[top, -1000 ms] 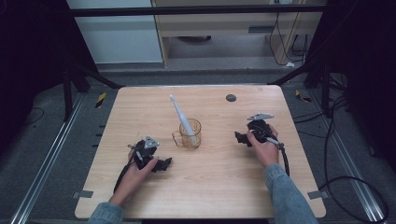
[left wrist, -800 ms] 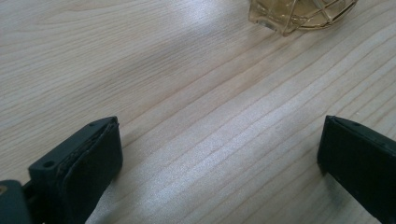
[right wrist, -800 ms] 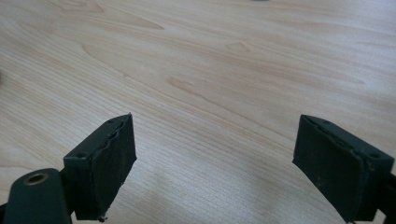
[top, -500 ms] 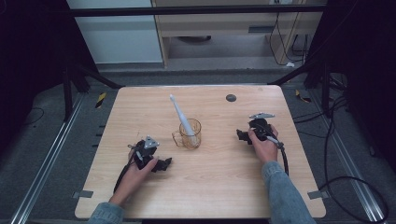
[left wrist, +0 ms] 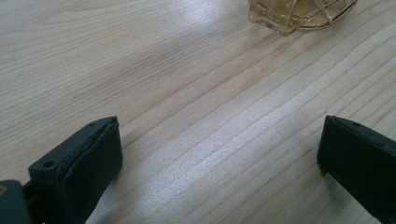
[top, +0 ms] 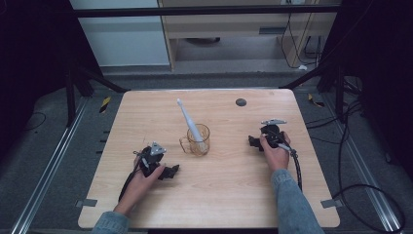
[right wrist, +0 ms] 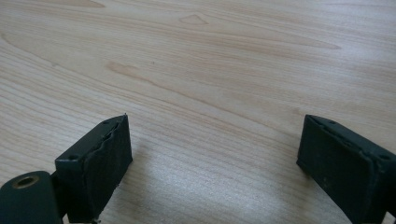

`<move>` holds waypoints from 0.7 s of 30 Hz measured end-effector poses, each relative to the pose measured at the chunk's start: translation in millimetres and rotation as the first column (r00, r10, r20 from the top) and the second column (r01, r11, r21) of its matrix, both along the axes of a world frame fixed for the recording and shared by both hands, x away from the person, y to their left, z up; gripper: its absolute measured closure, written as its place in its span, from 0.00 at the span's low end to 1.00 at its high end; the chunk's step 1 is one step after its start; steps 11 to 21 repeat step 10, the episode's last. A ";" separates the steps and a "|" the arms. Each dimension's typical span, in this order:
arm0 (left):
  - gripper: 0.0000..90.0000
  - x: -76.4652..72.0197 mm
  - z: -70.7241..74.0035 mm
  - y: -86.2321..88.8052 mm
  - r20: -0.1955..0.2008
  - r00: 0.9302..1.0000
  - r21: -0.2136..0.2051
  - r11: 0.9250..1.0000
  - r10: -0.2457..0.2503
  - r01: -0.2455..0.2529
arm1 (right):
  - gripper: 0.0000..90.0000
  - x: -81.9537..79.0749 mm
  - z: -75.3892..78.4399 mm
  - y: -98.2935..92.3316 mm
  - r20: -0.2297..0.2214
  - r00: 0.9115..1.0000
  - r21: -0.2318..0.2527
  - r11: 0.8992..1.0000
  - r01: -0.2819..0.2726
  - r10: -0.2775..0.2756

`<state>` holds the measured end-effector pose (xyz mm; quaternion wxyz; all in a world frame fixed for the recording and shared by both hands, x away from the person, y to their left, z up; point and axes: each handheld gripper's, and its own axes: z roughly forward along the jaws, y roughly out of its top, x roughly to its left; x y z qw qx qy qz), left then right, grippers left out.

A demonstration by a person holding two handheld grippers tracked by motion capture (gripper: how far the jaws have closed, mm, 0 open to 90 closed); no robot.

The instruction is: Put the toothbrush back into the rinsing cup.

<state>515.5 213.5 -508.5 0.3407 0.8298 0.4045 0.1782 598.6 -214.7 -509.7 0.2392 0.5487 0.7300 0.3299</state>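
Note:
An amber glass mug (top: pixel 197 140) stands near the middle of the wooden table (top: pixel 219 195), and a white toothbrush (top: pixel 188 118) leans in it, tilted up to the far left. The mug's base (left wrist: pixel 299 14) appears at the top of the left gripper view. My left gripper (top: pixel 171 171) rests on the table to the mug's near left, its jaws wide open over bare wood. My right gripper (top: pixel 252 141) lies on the table to the mug's right, also open, with nothing between its fingers (right wrist: pixel 95 165).
A small dark round disc (top: pixel 240 102) lies near the table's far edge. Cables (top: pixel 297 168) trail from the right gripper off the table's near right side. Grey floor and metal rails surround the table.
The right hand and its gripper have shifted slightly. The left gripper, the mug and the toothbrush stay where they were.

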 end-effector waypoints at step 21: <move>0.00 -0.1 -0.1 0.0 0.000 1.000 -0.001 1.000 0.000 0.000 | 0.00 0.2 -1.2 1.8 -0.026 0.994 -0.020 0.994 0.105 -0.106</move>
